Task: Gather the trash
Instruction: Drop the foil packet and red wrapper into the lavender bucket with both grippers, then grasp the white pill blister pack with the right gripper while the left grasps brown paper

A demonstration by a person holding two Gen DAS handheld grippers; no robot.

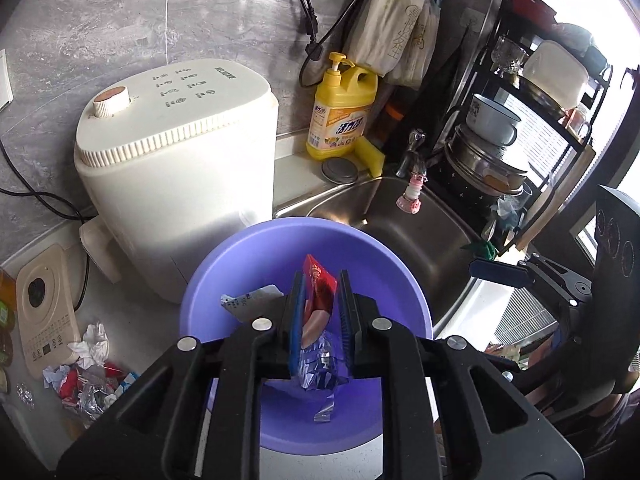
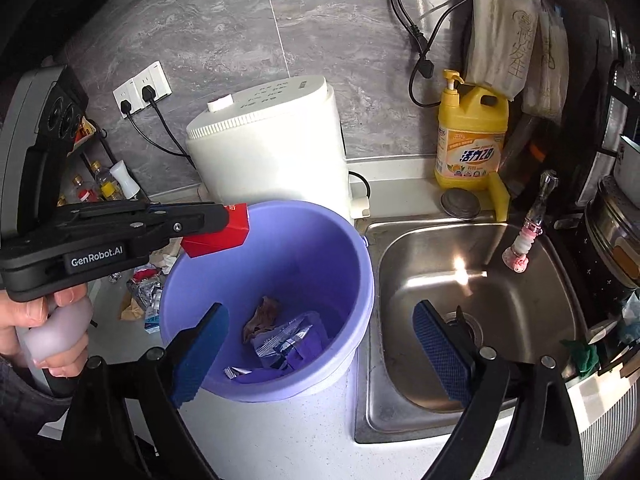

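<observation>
Left gripper [image 1: 319,320] over the purple bucket [image 2: 348,264]: jaws loosely flank the red wrapper [image 1: 319,292]. Spread them fully so it drops inside. Right gripper [image 2: 320,356] gapes empty; send it to remaining trash [image 1: 86,380] on the tabletop [image 2: 280,432].

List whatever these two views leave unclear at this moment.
- Left wrist view: whether the left gripper's jaws press the red wrapper or only flank it.
- Both views: the trash pile's extent, covered by that gripper's body.
- Right wrist view: print on wrappers in the purple bucket, too small.
</observation>
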